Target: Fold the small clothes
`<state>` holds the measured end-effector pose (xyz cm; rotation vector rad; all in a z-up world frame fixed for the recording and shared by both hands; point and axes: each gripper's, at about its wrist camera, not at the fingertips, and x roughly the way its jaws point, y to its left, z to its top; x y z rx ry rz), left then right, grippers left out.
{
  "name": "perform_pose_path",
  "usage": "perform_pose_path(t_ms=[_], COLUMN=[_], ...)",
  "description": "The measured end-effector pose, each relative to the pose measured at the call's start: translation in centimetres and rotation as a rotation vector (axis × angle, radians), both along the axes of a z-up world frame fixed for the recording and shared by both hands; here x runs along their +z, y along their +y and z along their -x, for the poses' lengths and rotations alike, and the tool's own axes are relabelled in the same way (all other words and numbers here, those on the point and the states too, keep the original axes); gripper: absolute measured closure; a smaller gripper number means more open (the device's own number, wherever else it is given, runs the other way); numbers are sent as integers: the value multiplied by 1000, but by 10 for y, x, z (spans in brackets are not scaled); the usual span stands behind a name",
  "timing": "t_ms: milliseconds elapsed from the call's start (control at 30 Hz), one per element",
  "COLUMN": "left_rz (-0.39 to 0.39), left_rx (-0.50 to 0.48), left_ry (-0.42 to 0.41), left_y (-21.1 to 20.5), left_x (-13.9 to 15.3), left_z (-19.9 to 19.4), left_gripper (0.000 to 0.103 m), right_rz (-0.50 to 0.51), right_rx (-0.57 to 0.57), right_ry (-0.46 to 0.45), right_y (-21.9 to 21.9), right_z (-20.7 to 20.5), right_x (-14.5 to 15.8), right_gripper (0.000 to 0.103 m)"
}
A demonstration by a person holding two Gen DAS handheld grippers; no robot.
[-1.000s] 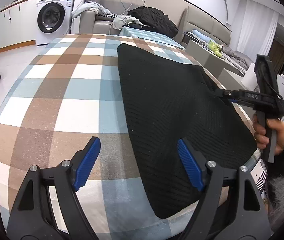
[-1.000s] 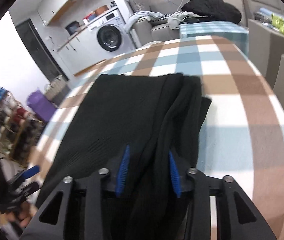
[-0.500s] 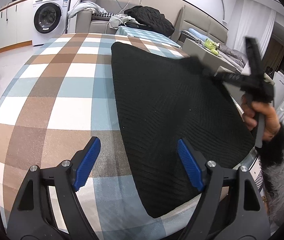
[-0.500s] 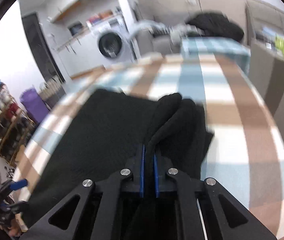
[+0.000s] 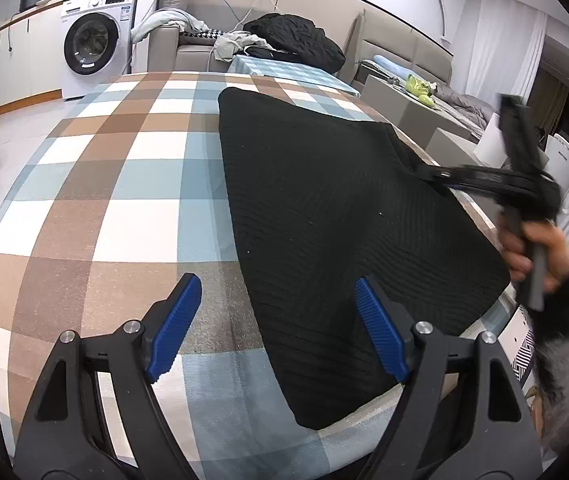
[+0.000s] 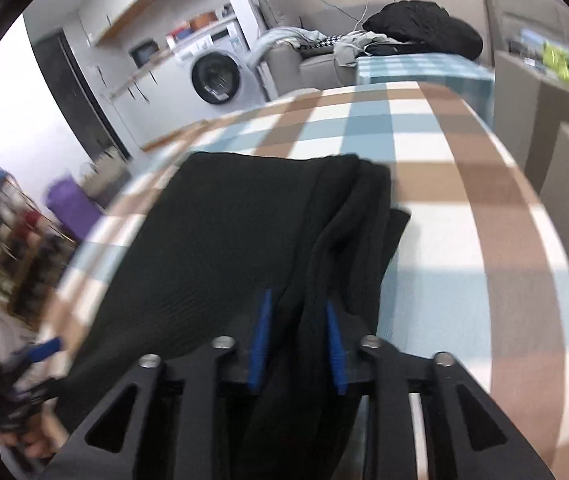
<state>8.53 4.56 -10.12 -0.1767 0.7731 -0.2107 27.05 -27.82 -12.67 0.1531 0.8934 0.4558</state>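
Two grippers over black ribbed knit garment (image 5: 336, 216) on checked cloth: right gripper (image 6: 296, 344) just reopening (bunched right edge between, seemingly unpinched); left gripper (image 5: 276, 332) wide, empty. Regrasp likely.

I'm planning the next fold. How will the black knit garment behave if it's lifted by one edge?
The black knit garment will probably flop and drape: its bunched edge already sags in soft ridges between the right gripper's fingers. Its ribbed weave likely grips the checked tablecloth, so it should drag rather than slide.
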Motion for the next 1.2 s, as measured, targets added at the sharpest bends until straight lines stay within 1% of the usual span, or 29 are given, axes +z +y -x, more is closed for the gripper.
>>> perform_pose_path(t_ms=[33,100,167,200,233,267,300,333,367,400,433,467,500,533,567,600,667,733,800,833,900,933,967,1000,1033,1067,1100,1133,1200], left_rz=[-1,-11,-24,-27,-30,-32,-33,-33,-31,-28,-29,-37,-42,-45,-45,-40,-21,24,59,57,46,33,24,17,14,9,-6,-22,-54], left_rx=[-5,-14,-26,-27,-26,-24,-26,-24,-19,-16,-15,-12,-12,-11,-6,-3,-7,-40,-86,-106,-163,-197,-212,-228,-240,-248,-254,-260,-268], left_ry=[1,1,6,12,18,22,25,27,27,25,23,23,25,26,26,23,12,3,-16,-23,-28,-27,-24,-13,0,13,24,29,27], left_y=[-1,-4,-6,-7,-7,-8,-7,-7,-6,-6,-5,-5,-5,-5,-4,-4,-3,-5,-14,-20,-35,-45,-51,-58,-63,-67,-71,-73,-76], left_x=[-1,-1,-4,-6,-7,-9,-10,-10,-10,-10,-10,-10,-10,-11,-10,-9,-5,-1,5,7,9,8,7,4,2,-1,-4,-7,-12], left_z=[0,0,-1,-1,-2,-2,-3,-3,-3,-3,-3,-3,-3,-3,-3,-3,-2,-1,0,-1,-6,-9,-12,-16,-19,-21,-20,-20,-16], left_gripper=[26,26,26,26,26,26,26,26,26,26,26,26,26,26,26,26,26,26,26,26,25,25,25,25,25,26,25,25,25], right_rz=[-47,-72,-92,-103,-115,-118,-117,-108,-107,-115,-93,-55,-33,-30,-21,-25,-47,-75,-110,-131,-148,-136,-117,-101,-99,-116,-139,-152,-89], right_rx=[6,10,-27,-34,-41,-54,-68,-62,-56,-45,-46,-52,-64,-62,-62,-67,-83,-87,-59,-39,12,21,25,26,28,38,44,56,68], right_ry=[11,24,12,9,4,-5,-14,-28,-60,-112,-117,-102,-59,-41,-31,-41,-64,-88,-92,-85,-70,-64,-56,-46,-39,-20,-27,-55,-66], right_y=[-7,-11,-15,-16,-17,-18,-19,-18,-18,-18,-18,-17,-18,-19,-20,-21,-28,-33,-31,-27,-13,-7,-1,4,6,6,4,1,3], right_z=[15,35,66,75,86,95,103,108,113,121,122,122,119,119,120,123,128,130,132,131,126,123,119,114,111,110,112,118,125], right_x=[0,-1,-6,-7,-10,-12,-13,-13,-11,-8,-7,-10,-16,-20,-22,-18,-7,2,10,12,9,8,4,-2,-5,-9,-8,-5,-4], right_gripper=[70,70,70,70,72,79,81,92,97,97,97,97,97,97,93,90,76,75,72,68,66,66,68,72,87,95,97,97,97])
